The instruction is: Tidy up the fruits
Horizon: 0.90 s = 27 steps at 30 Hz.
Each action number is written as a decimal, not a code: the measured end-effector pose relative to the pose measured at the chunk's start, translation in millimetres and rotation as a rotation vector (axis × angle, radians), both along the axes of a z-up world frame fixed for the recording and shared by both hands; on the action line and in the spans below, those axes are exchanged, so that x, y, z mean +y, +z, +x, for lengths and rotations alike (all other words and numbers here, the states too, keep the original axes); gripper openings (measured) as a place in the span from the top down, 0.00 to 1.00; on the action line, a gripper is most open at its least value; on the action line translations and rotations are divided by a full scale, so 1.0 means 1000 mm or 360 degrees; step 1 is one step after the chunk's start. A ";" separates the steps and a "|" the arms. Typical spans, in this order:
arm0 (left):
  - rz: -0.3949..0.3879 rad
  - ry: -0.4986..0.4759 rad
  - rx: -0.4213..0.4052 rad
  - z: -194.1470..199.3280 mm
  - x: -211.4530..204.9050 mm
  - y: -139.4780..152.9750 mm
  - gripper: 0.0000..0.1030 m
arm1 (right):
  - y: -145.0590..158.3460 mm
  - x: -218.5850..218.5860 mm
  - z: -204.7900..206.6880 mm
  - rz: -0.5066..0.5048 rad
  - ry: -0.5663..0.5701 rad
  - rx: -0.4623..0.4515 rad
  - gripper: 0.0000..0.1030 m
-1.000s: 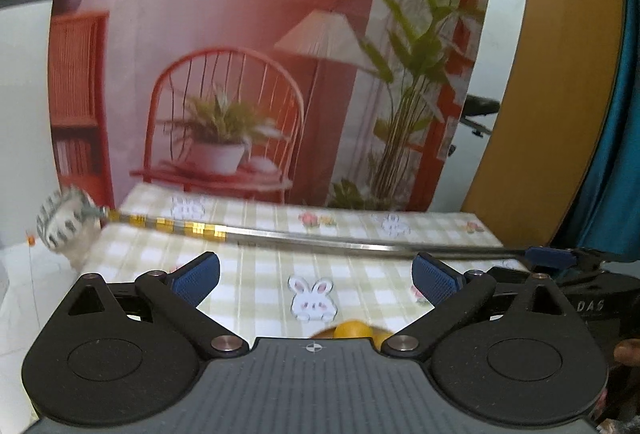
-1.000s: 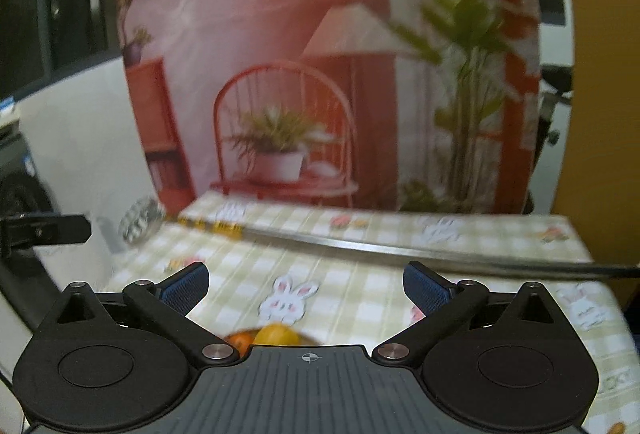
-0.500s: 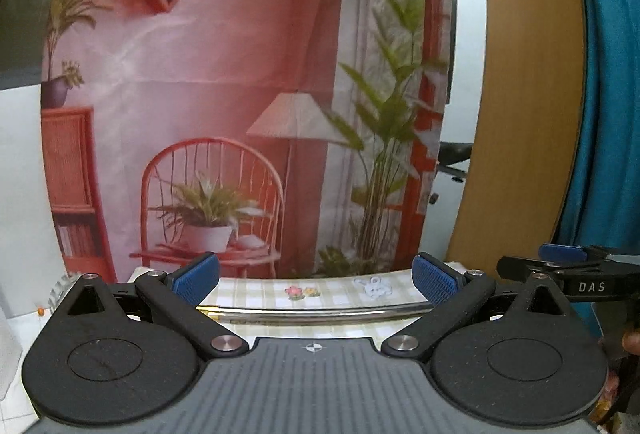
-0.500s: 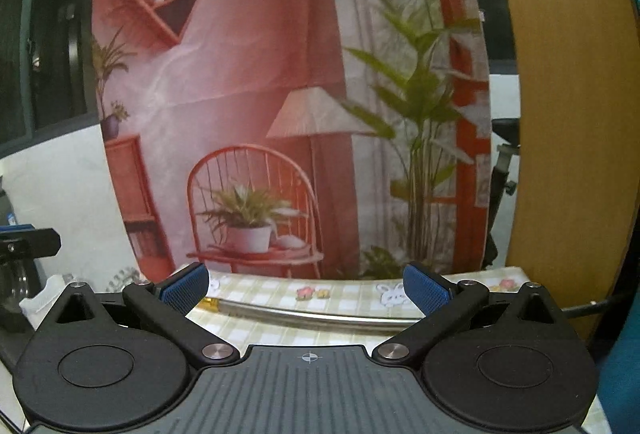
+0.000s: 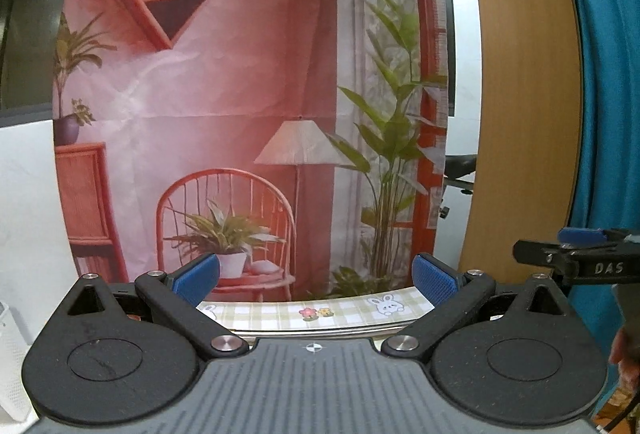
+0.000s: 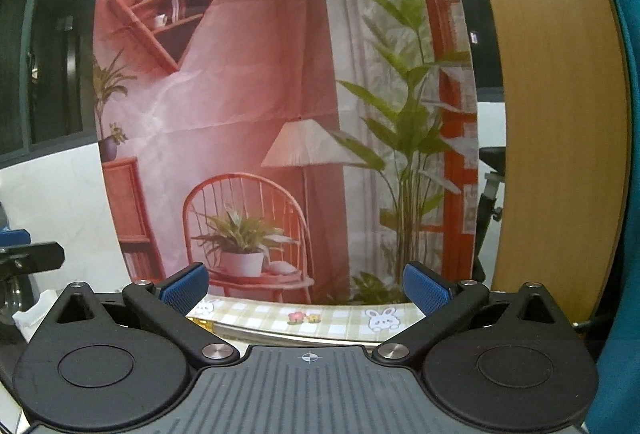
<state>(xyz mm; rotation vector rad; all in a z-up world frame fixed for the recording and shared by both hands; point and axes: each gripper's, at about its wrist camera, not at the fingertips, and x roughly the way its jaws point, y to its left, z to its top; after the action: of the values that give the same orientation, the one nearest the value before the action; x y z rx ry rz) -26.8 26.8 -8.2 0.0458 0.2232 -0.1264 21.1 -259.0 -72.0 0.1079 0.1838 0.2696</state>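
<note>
No fruit shows in either view now. My left gripper (image 5: 316, 276) is open, its blue pads wide apart with nothing between them, raised and facing the backdrop. My right gripper (image 6: 306, 284) is open too and holds nothing. Only the far strip of the checked tablecloth (image 5: 344, 308) with rabbit prints appears between the left fingers, and the same tablecloth (image 6: 340, 318) sits low in the right wrist view. In the left wrist view the right gripper (image 5: 576, 254) shows at the right edge, side-on.
A printed backdrop (image 5: 248, 94) of a red room hangs behind the table. A wooden panel (image 5: 520, 94) and a teal curtain (image 5: 608, 74) stand at the right. A metal rod (image 6: 248, 332) lies across the cloth. The left gripper's tip (image 6: 28, 254) shows at the left edge.
Both grippers have tilted upward and risen; the tabletop and the orange fruit seen low in both views a second ago have dropped out of sight. Both stay open.
</note>
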 end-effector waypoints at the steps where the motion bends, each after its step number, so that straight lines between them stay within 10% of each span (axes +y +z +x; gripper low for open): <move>1: 0.0014 0.0008 -0.0004 -0.001 -0.002 0.001 0.00 | 0.002 -0.002 -0.003 0.0006 -0.0003 -0.0011 0.00; 27: 0.0067 -0.0074 -0.0065 -0.015 -0.021 0.015 0.00 | 0.007 -0.017 -0.028 0.0039 -0.0050 -0.0079 0.00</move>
<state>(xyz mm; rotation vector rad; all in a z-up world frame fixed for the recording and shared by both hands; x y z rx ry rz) -41.4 6.0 6.9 0.0953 0.1837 -0.1669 -6.8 -275.6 -64.9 0.1278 0.1293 0.2427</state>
